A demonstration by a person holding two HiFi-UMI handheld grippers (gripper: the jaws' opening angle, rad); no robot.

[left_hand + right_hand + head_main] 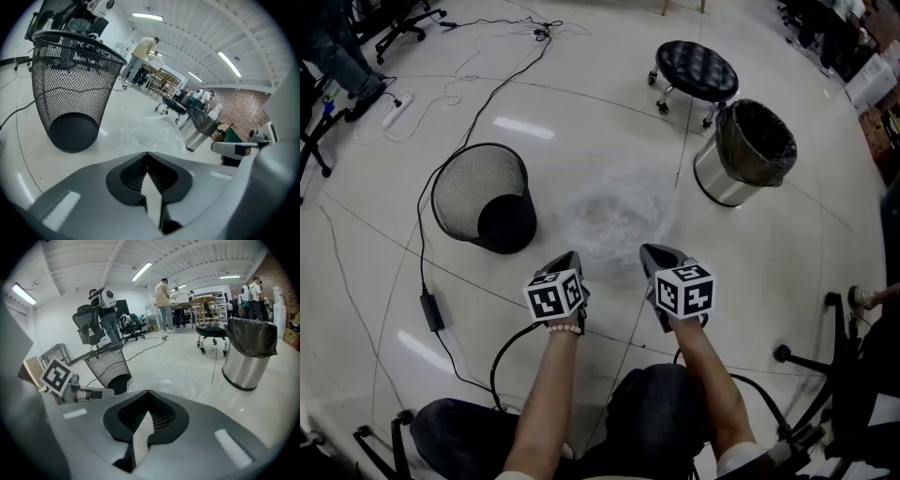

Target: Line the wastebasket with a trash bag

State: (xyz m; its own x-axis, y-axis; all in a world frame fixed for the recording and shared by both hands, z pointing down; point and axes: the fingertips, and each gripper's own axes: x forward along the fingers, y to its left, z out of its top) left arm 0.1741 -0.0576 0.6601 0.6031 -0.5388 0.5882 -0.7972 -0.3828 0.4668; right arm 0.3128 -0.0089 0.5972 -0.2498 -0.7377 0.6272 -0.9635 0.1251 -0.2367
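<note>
Between the jaws of the left gripper [147, 157] sits nothing at all; they are pressed tight together. The right gripper [147, 393] is the same, with its jaws squeezed shut and empty. Both grippers point forward and down at the floor [581, 122], side by side, close but not touching. Each one has a cube with black and white squares on top. Two bare arms reach out behind them, the left arm [544, 403] and the right arm [712, 384], from a person who sits low.

Just past the tips lies the trash bag [619, 216]. It is clear and crinkly, spread in a loose heap on the shiny white floor. Neither gripper touches it.

To the left of the bag stands the wastebasket [455, 202]. It is black wire mesh, round, wider at the top, and it has no bag inside. A black cable [422, 234] runs along the floor beside it.

Farther off on the right is a silver bin [717, 173] with a dark bag over its rim. Behind that is a round black stool [697, 68] on wheels.
</note>
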